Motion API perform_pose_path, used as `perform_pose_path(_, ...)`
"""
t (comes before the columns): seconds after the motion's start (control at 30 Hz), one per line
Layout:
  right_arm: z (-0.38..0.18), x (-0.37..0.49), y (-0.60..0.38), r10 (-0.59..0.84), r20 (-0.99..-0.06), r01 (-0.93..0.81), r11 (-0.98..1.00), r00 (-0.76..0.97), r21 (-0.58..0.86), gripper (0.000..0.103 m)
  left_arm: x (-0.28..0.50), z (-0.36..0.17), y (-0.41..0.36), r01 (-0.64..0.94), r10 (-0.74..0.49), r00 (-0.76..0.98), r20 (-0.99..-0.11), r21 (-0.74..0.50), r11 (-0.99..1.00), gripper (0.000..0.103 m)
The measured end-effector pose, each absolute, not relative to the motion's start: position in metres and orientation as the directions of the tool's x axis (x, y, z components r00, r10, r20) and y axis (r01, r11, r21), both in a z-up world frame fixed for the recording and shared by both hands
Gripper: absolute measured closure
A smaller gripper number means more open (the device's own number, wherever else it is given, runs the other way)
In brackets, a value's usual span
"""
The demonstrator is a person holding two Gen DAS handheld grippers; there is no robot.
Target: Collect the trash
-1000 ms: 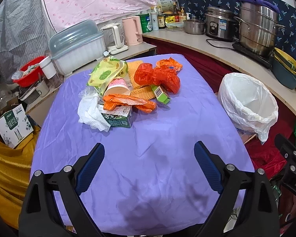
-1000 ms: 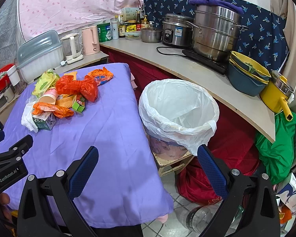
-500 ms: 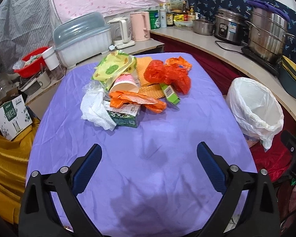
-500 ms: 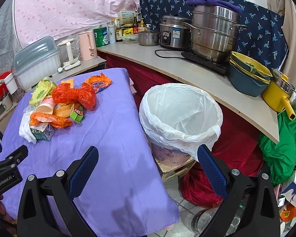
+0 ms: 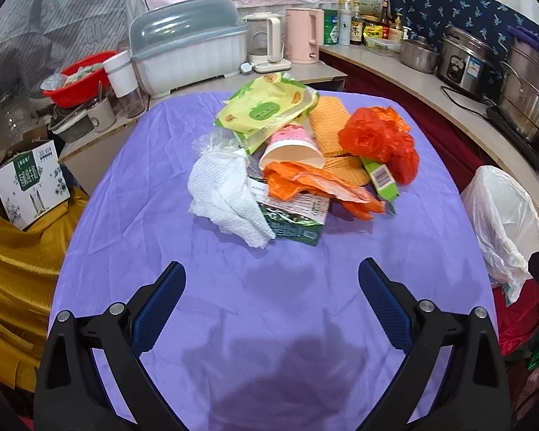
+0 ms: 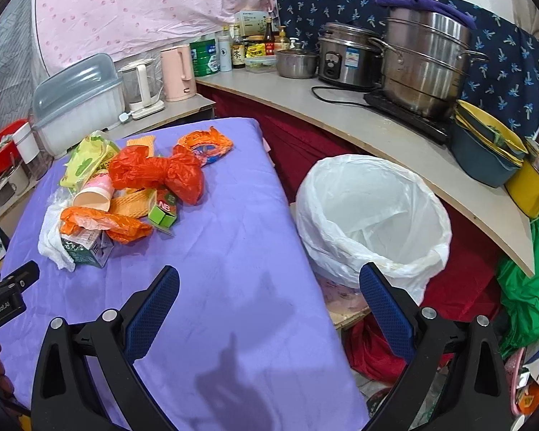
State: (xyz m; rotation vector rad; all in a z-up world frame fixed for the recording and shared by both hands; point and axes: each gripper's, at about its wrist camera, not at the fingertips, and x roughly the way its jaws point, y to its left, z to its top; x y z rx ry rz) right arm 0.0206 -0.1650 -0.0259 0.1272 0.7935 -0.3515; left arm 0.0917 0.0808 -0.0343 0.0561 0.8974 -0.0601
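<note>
A heap of trash lies on the purple tablecloth (image 5: 269,305): a crumpled white paper towel (image 5: 226,197), a green carton (image 5: 294,226), a pink paper cup (image 5: 291,147), orange wrappers (image 5: 319,186), a red plastic bag (image 5: 381,140) and a yellow-green packet (image 5: 266,107). My left gripper (image 5: 271,276) hovers open over the cloth, short of the heap, holding nothing. My right gripper (image 6: 269,283) is open too, over the table's right edge. The white-lined trash bin (image 6: 373,219) stands on the floor right of the table; the heap (image 6: 125,194) is to its left.
A curved counter (image 6: 395,133) behind the bin carries steel pots, a rice cooker, stacked bowls and bottles. A dish box with a grey lid (image 5: 187,54), kettles and a red basin (image 5: 79,79) stand beyond the table. A green bag (image 6: 524,287) hangs low on the right.
Both grippers have moved forward toward the table; the trash heap sits larger and closer in the left view. The left gripper swung left, pushing the bin toward the frame edge. Both remain open.
</note>
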Motion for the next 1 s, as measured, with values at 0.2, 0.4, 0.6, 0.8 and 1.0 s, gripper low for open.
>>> perform_pose_path(0.2, -0.031, 0.060, -0.149, -0.242, -0.718, 0.329, 0.944, 0.652, -0.019, 0.007, 0.137, -0.060, 0.121, 0.016, -0.027, 0.583, -0.812, -0.022, 1.000, 0.011)
perform_pose_path(0.4, -0.038, 0.104, -0.130, -0.224, -0.715, 0.301, 0.953, 0.662, -0.019, 0.007, 0.166, -0.080, 0.139, -0.017, -0.043, 0.558, -0.829, -0.064, 0.998, 0.011)
perform_pose_path(0.6, -0.041, 0.144, -0.118, -0.199, -0.711, 0.282, 0.960, 0.674, -0.001, 0.007, 0.187, -0.093, 0.143, -0.014, -0.078, 0.545, -0.835, -0.102, 0.995, 0.015)
perform_pose_path(0.8, -0.041, 0.171, -0.109, -0.185, -0.700, 0.266, 0.964, 0.690, 0.007, 0.007, 0.196, -0.100, 0.151, 0.002, -0.158, 0.517, -0.841, -0.183, 0.983, 0.039)
perform_pose_path(1.0, -0.040, 0.190, -0.102, -0.156, -0.696, 0.254, 0.966, 0.701, 0.039, 0.009, 0.196, -0.096, 0.149, 0.039, -0.211, 0.518, -0.829, -0.224, 0.974, 0.071)
